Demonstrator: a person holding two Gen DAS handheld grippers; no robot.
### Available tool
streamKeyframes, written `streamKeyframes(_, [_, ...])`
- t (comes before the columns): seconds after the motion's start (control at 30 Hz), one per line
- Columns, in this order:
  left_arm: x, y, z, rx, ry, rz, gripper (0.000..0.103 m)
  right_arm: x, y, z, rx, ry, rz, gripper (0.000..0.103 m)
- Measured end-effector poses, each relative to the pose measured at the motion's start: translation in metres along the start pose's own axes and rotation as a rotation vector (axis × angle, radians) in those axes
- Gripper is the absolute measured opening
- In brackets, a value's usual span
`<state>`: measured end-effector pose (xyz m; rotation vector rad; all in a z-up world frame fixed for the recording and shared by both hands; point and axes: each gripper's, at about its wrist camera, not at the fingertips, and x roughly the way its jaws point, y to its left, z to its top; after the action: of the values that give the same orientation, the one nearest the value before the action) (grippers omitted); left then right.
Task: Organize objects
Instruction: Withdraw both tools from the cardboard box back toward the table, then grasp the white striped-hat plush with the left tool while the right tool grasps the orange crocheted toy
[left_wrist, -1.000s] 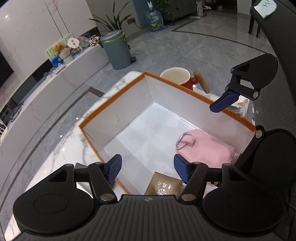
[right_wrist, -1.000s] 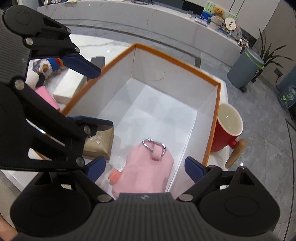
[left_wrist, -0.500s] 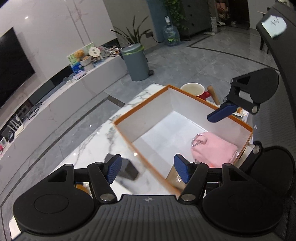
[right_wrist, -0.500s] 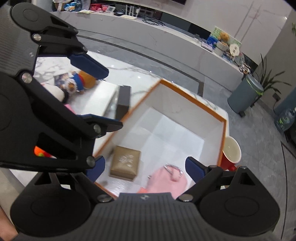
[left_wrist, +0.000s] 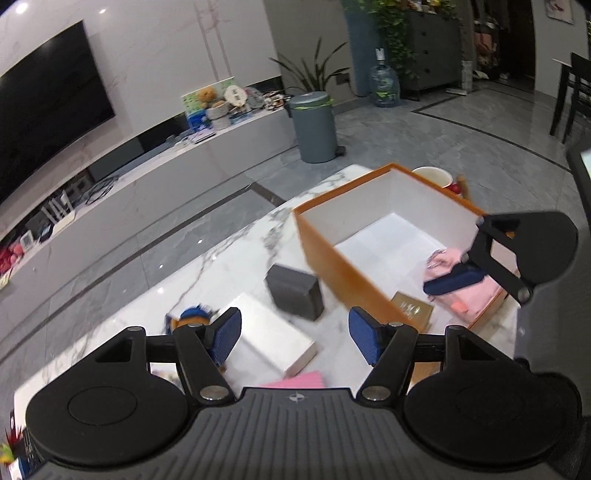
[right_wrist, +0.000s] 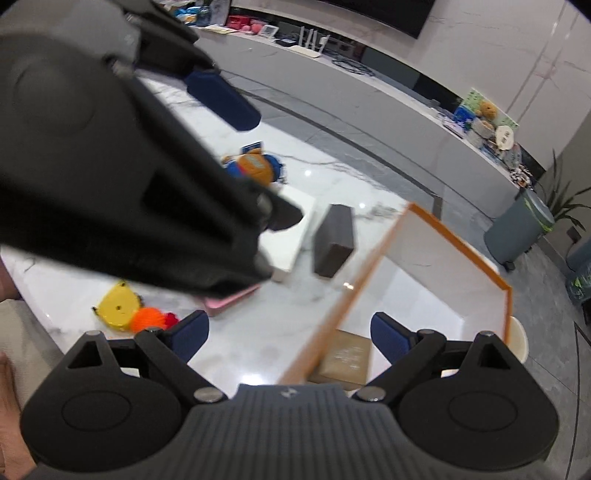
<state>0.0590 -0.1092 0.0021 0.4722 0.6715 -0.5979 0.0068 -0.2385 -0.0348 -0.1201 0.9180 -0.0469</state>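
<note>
White marble table (left_wrist: 236, 254) with grey veining carries all items. Landmark: orange-rimmed open box (left_wrist: 332, 258), standing at the table's far end. Just beside the box's outer wall lies a dark grey block (left_wrist: 295, 295). Next outward from the box, a flat white box (left_wrist: 273, 339); a pink flat item (right_wrist: 229, 301) lies against its near edge. Beyond the white box, a blue-and-orange plush toy (right_wrist: 255, 166). Farthest from the box, near the table edge, a yellow toy (right_wrist: 116, 308) touching an orange fuzzy ball (right_wrist: 147, 319).

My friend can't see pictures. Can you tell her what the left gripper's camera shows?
The left gripper, open and empty, hangs over a marble table. An orange box holds a pink pouch and a tan box; beside it sit a dark box and a white box.
</note>
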Motion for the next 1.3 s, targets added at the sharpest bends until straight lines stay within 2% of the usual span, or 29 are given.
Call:
streamKeyframes(0.27, [0.006,0.029,-0.040,-0.069,0.039,0.008,0.077,0.026,0.049,-0.006,-0.038,0.002,0.070,0.094])
streamKeyframes(0.53, [0.015,0.056,-0.074,-0.155,0.072,0.018,0.078,0.058,0.087,-0.031,-0.045,0.029,0.124,0.095])
streamKeyframes(0.7, [0.019,0.083,-0.095,-0.294,0.050,0.040,0.078,0.071,0.106,-0.044,-0.038,-0.011,0.127,0.095])
streamKeyframes(0.83, [0.024,0.110,-0.114,-0.427,0.037,0.103,0.079,0.081,0.111,-0.049,-0.012,-0.079,0.128,0.094])
streamKeyframes(1.0, [0.031,0.132,-0.138,-0.555,0.037,0.114,0.080,0.092,0.111,-0.055,0.065,-0.136,0.177,0.085])
streamKeyframes(1.1, [0.034,0.134,-0.149,-0.577,0.036,0.121,0.080,0.099,0.112,-0.060,0.102,-0.153,0.191,0.075])
streamKeyframes(1.3, [0.044,0.128,-0.157,-0.581,0.039,0.140,0.081,0.104,0.112,-0.067,0.158,-0.193,0.206,0.071])
